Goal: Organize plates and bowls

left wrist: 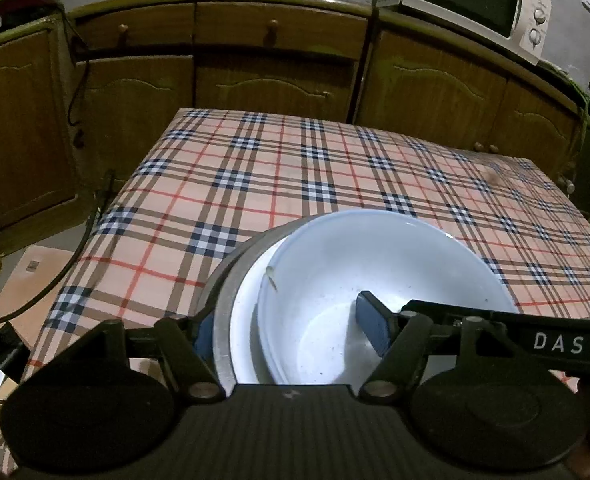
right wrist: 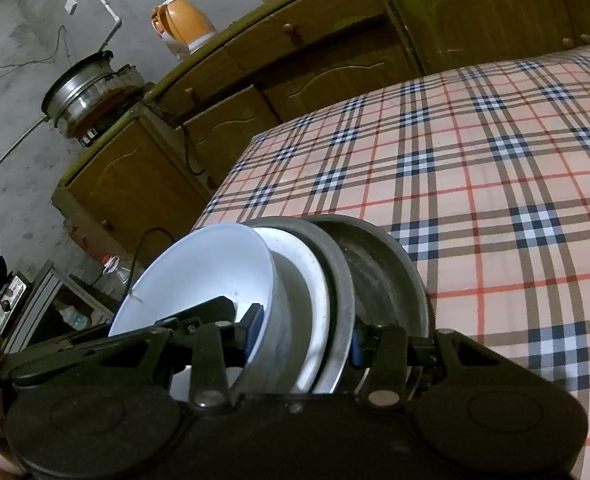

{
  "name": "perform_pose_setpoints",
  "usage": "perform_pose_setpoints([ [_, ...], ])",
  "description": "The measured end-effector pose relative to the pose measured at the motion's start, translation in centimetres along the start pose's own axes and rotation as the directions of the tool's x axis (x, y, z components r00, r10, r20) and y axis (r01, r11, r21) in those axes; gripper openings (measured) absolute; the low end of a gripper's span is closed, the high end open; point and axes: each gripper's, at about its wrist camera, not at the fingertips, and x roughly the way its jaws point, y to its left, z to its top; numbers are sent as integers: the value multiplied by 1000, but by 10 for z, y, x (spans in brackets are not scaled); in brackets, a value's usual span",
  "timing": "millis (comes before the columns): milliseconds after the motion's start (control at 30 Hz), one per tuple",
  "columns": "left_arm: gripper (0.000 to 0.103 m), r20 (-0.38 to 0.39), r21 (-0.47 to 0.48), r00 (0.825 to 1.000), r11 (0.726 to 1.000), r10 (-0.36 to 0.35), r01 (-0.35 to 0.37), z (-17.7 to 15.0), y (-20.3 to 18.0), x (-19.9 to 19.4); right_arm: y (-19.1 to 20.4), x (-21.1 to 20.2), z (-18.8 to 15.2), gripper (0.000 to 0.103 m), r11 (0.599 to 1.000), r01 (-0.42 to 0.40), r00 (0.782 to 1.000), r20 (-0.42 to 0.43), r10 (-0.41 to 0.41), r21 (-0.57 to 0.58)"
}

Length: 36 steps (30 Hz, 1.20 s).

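A stack of dishes fills the near part of both views: a white bowl [left wrist: 375,264] [right wrist: 199,268] sits in a white plate [left wrist: 247,320] [right wrist: 307,272], which lies in a grey metal plate [left wrist: 223,304] [right wrist: 337,272]. The right wrist view shows a darker metal dish [right wrist: 383,268] beneath. My left gripper [left wrist: 287,328] is shut on the stack, one blue pad outside the metal rim, the other inside the bowl. My right gripper [right wrist: 306,334] is shut on it too, one pad in the bowl, one under the metal dishes. The stack sits at the near edge of the checked tablecloth [left wrist: 279,184].
Beyond the table [right wrist: 495,168] stand brown wooden cabinets [left wrist: 279,80], with a microwave [left wrist: 475,0] at the right and an orange kettle [right wrist: 183,24] and a steel pot [right wrist: 83,92] on the counter. Cables and a plug [left wrist: 3,336] lie on the floor at the left.
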Motion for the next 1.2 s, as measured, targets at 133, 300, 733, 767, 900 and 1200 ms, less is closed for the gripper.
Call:
perform_pose_setpoints([
  [133, 72, -2, 1, 1000, 1000, -6, 6, 0, -1, 3, -2, 2, 0, 52, 1000, 6, 1000, 5, -6, 5],
  [300, 72, -4, 6, 1000, 1000, -8, 8, 0, -2, 7, -4, 4, 0, 52, 1000, 11, 1000, 7, -11, 11],
  [733, 72, -10, 11, 1000, 1000, -4, 4, 0, -3, 10, -5, 8, 0, 52, 1000, 9, 1000, 6, -9, 16],
  [767, 72, -10, 11, 1000, 1000, -4, 4, 0, -3, 11, -6, 9, 0, 52, 1000, 9, 1000, 7, -9, 16],
  [900, 72, -12, 12, 1000, 1000, -4, 4, 0, -3, 11, -6, 10, 0, 52, 1000, 8, 1000, 5, -8, 18],
  [1200, 72, -16, 16, 1000, 1000, -6, 6, 1, -2, 15, -7, 11, -1, 52, 1000, 9, 1000, 4, -9, 21],
])
